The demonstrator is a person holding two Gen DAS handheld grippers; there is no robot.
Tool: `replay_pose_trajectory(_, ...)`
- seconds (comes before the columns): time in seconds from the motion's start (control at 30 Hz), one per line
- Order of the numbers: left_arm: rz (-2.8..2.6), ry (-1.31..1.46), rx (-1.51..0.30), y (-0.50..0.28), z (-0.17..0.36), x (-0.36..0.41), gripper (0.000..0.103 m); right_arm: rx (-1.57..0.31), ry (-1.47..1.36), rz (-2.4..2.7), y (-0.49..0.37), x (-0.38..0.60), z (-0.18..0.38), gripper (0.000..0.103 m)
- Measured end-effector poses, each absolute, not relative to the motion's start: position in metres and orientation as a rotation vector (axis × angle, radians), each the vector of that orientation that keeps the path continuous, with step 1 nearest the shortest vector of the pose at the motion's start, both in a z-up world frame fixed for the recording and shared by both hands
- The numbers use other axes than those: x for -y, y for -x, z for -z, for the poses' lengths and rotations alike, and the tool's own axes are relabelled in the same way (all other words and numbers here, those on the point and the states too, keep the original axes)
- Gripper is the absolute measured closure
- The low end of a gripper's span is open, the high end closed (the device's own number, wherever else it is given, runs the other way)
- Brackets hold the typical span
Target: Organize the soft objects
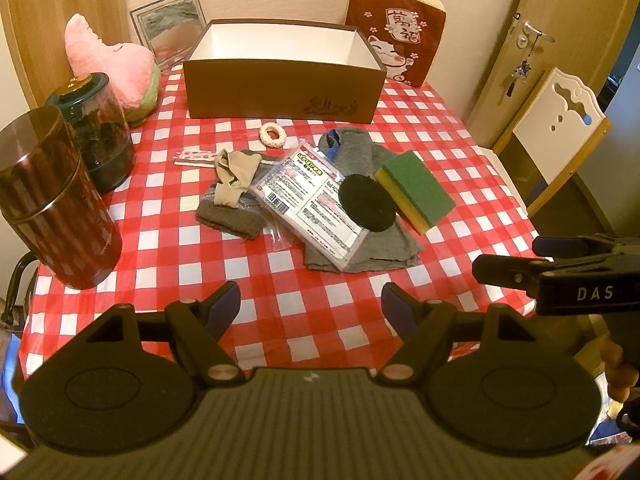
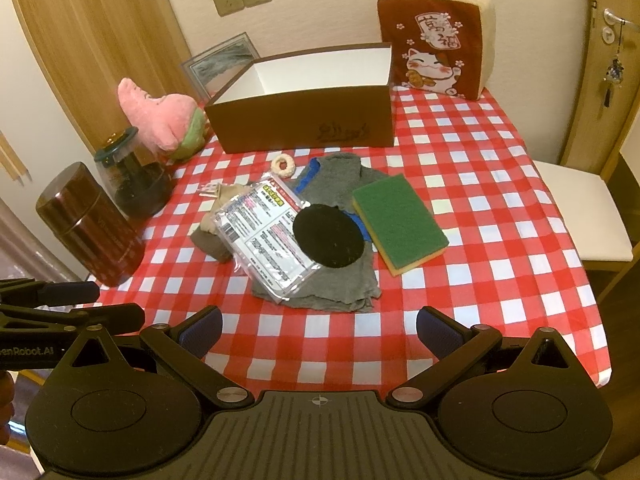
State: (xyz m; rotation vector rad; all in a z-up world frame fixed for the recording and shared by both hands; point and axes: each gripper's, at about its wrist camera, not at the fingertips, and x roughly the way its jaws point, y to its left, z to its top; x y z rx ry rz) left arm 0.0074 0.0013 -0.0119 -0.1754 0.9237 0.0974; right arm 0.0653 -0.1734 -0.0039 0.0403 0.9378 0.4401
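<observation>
Both tongs hang spread and empty at the bottom of my frames, left gripper (image 1: pixel 310 306) and right gripper (image 2: pixel 319 330). Beyond, upper centre, sits the open box (image 2: pixel 304 128). Between lies the grey cloth (image 2: pixel 336 284); the sponge (image 2: pixel 400 222), long axis slanting lower right, lies nearer my right.

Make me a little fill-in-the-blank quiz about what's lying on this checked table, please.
1. The black round pad lies partly on the plastic packet and the ____ cloth.
2. The sponge has its ____ side facing up.
3. The brown box behind the pile is ____ inside.
4. The jaws of both the left gripper and right gripper stand ____.

Missing words: grey; green; empty; open
</observation>
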Motion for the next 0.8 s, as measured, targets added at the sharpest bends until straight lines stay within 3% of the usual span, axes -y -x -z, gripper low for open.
replay_pose_trajectory(0.57, -0.129, 0.202, -0.952, -0.042, 0.036, -0.012, 0.027, -0.853, -0.015, -0.546, -0.097, 0.169, 0.022, 0.001)
replay_pose_trajectory(0.8, -0.139, 0.241, -0.971, -0.063, 0.063, -0.021, 0.029, -0.835, 0.033, -0.617, -0.124, 0.159, 0.048, 0.015)
